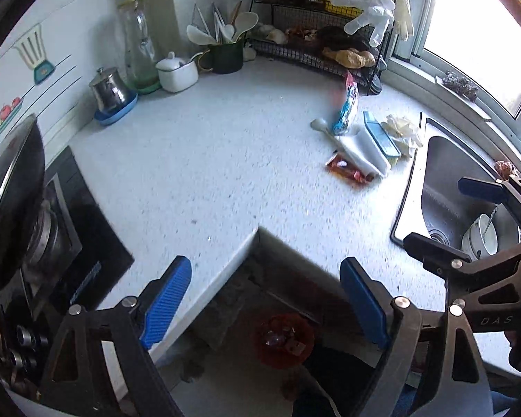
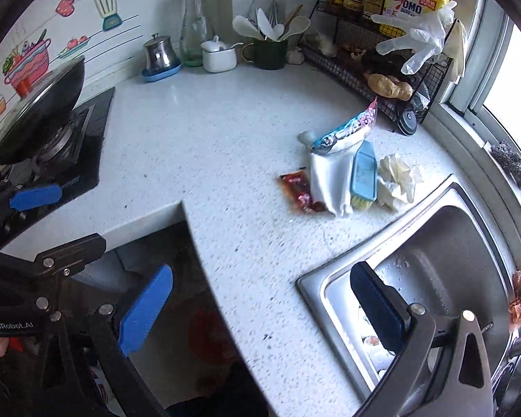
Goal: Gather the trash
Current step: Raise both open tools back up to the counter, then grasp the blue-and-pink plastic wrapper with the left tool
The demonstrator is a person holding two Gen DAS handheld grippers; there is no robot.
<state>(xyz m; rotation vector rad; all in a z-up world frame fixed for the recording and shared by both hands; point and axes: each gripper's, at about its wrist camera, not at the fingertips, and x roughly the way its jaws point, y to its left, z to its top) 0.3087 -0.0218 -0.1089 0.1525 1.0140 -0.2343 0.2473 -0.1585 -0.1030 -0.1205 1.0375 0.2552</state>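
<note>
Countertop (image 1: 225, 160) bare beneath both empty, spread grippers; only left view shows red bin (image 1: 284, 340).

The left gripper (image 1: 265, 300) has a black frame of triangular cut-out arms, silver round screws at its joints, and ribbed blue pads (image 1: 166, 300) on its fingers. The right gripper (image 2: 260, 309) is built alike; seen from the left wrist at 3 o'clock, its black body bears pale letters "DAS". In the right wrist view, at 9 o'clock, the left one reads "GenRobot.AI" in white.
</note>
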